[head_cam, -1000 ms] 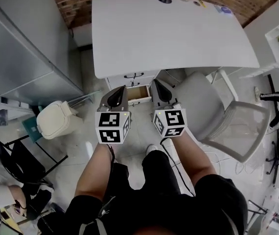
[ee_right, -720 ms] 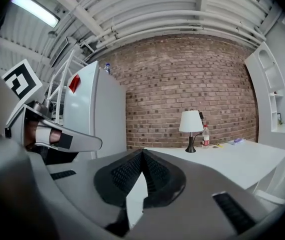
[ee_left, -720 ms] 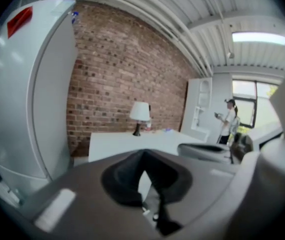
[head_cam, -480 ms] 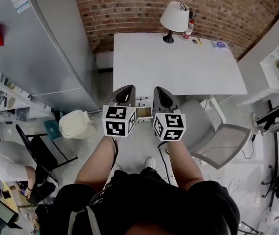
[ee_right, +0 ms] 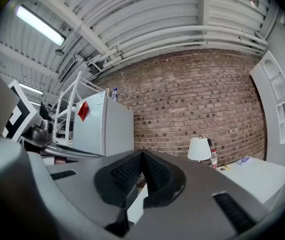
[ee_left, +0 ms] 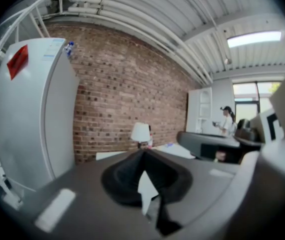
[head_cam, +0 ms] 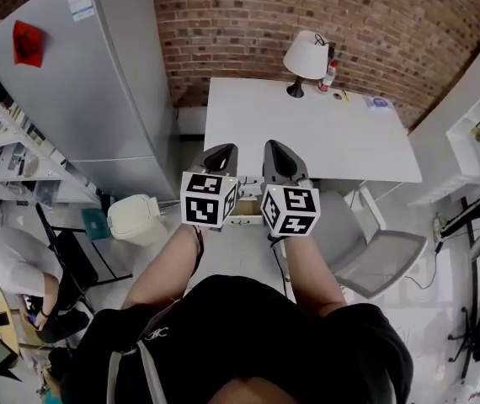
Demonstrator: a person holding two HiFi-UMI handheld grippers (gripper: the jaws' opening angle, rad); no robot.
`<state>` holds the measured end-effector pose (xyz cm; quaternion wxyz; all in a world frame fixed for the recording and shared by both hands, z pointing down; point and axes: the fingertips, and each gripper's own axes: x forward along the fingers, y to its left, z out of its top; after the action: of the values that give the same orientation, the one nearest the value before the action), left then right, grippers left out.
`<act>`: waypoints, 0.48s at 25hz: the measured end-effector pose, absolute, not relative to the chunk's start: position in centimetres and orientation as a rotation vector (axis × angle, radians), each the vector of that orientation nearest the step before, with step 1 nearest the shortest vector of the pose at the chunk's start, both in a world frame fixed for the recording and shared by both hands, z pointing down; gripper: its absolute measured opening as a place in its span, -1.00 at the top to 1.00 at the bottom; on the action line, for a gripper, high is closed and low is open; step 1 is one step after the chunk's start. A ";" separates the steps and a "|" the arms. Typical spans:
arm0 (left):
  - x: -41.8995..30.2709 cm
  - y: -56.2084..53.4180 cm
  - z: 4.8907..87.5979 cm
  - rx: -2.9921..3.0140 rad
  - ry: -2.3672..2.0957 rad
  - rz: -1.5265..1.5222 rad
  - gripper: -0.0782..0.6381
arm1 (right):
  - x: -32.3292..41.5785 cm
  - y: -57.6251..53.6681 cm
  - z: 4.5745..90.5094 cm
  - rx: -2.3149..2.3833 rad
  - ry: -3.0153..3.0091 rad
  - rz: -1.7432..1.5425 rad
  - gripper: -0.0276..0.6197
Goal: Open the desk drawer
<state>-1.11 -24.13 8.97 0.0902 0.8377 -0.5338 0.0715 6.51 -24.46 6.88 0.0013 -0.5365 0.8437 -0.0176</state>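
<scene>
The white desk [head_cam: 324, 133] stands against the brick wall. Only a sliver of its pulled-out drawer [head_cam: 245, 220] shows in the head view, low between the two marker cubes. My left gripper [head_cam: 221, 153] and right gripper [head_cam: 277, 150] are held side by side above the desk's front edge, well above the drawer, touching nothing. In the left gripper view the left gripper [ee_left: 143, 153] is shut with nothing in it. In the right gripper view the right gripper [ee_right: 142, 155] is also shut and empty, and both views look level across the room at the wall.
A tall grey fridge [head_cam: 97, 82] stands left of the desk, with a cream bin [head_cam: 136, 219] at its foot. A grey chair [head_cam: 375, 255] sits right of the drawer. A lamp [head_cam: 306, 55] and bottle are at the desk's back. A seated person [head_cam: 4, 268] is far left.
Both grippers have risen from drawer height to above the desk's front edge, still shut. The head view has pulled back and tilted up, so the wall and fridge now show.
</scene>
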 end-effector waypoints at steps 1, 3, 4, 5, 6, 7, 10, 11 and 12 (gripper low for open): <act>-1.3 -24.1 8.8 2.489 -1.588 0.201 0.79 | 6.3 -24.3 6.8 -1.672 2.650 -0.067 0.92; -1.6 -23.8 8.6 2.491 -1.590 0.178 0.79 | 5.9 -24.0 6.8 -1.660 2.656 -0.072 0.92; -1.6 -23.7 8.6 2.493 -1.593 0.173 0.79 | 5.8 -23.9 6.9 -1.659 2.660 -0.068 0.92; -1.6 -23.6 8.6 2.495 -1.596 0.170 0.79 | 5.9 -23.8 6.9 -1.660 2.663 -0.065 0.92; -1.5 -23.4 8.6 2.496 -1.598 0.168 0.79 | 5.9 -23.7 6.9 -1.661 2.666 -0.065 0.92; -1.4 -23.3 8.6 2.495 -1.600 0.166 0.79 | 6.0 -23.6 6.9 -1.663 2.668 -0.067 0.92; -1.7 -22.9 8.8 2.486 -1.601 0.161 0.79 | 5.8 -23.2 7.1 -1.660 2.677 -0.068 0.92; -2.0 -22.7 8.9 2.481 -1.602 0.157 0.79 | 5.5 -23.0 7.2 -1.653 2.684 -0.069 0.92; -2.3 -22.6 8.9 2.475 -1.604 0.151 0.79 | 5.1 -22.8 7.3 -1.642 2.693 -0.069 0.92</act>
<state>-2.29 -22.57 8.95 0.0943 0.8344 -0.5407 0.0510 5.10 -22.78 7.26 -0.0067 -0.5204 0.8536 -0.0220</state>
